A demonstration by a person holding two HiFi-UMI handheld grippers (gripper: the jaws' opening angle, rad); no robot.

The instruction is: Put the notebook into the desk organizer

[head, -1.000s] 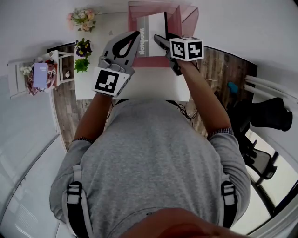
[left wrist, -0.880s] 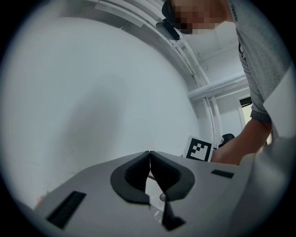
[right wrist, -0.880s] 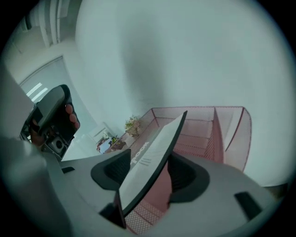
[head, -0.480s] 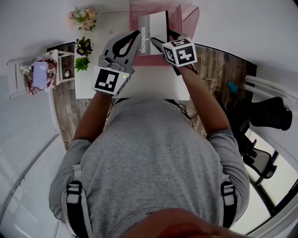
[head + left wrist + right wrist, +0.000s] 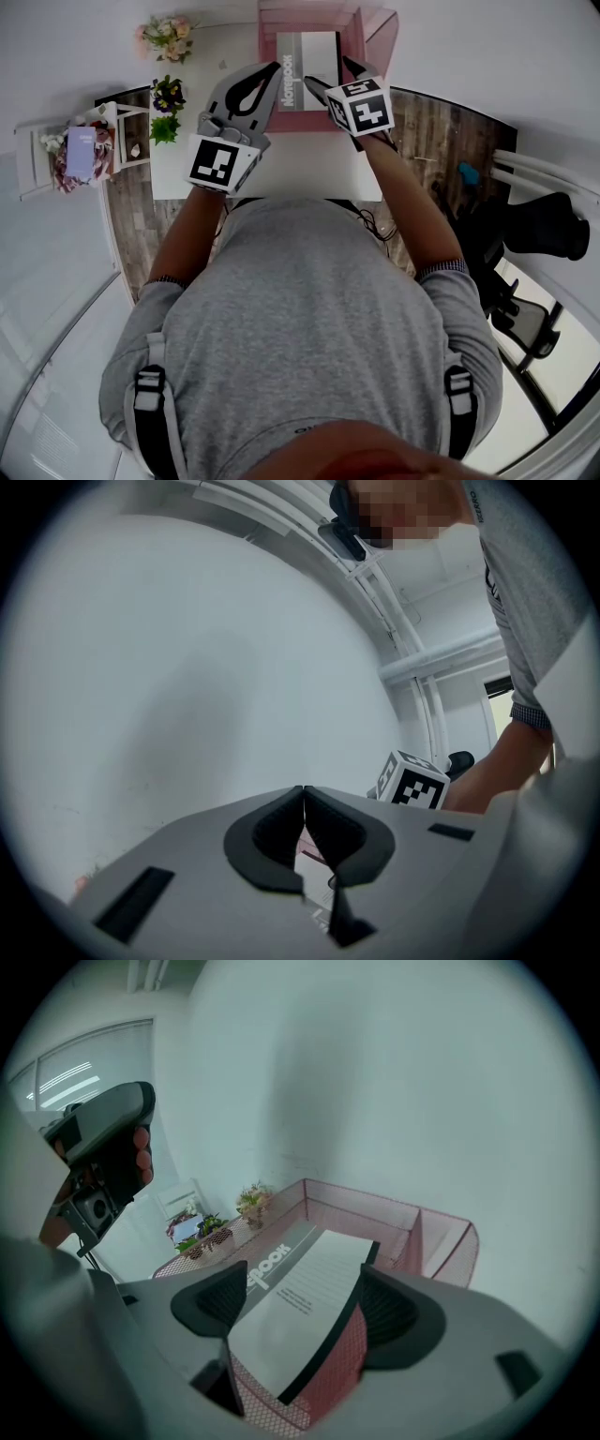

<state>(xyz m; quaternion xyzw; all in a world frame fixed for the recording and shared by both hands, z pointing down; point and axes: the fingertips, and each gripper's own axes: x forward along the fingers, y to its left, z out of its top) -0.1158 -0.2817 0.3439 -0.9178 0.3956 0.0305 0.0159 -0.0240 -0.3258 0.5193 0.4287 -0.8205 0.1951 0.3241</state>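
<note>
A grey notebook with a white cover panel lies slanted in the pink mesh desk organizer at the table's far edge. In the right gripper view the notebook rests on the organizer's front rim, between my right gripper's jaws. Those jaws are opening wide, and the pads stand off the notebook's edges. In the head view the right gripper hovers at the notebook's right side. My left gripper is shut and empty just left of the notebook, its tips touching.
The white table carries a flower bunch and a small potted plant at its left. A white stand with small items is further left. A black office chair stands to the right.
The right gripper's jaws have spread and let go of the notebook. The notebook has settled straighter into the organizer. The left gripper has hardly moved.
</note>
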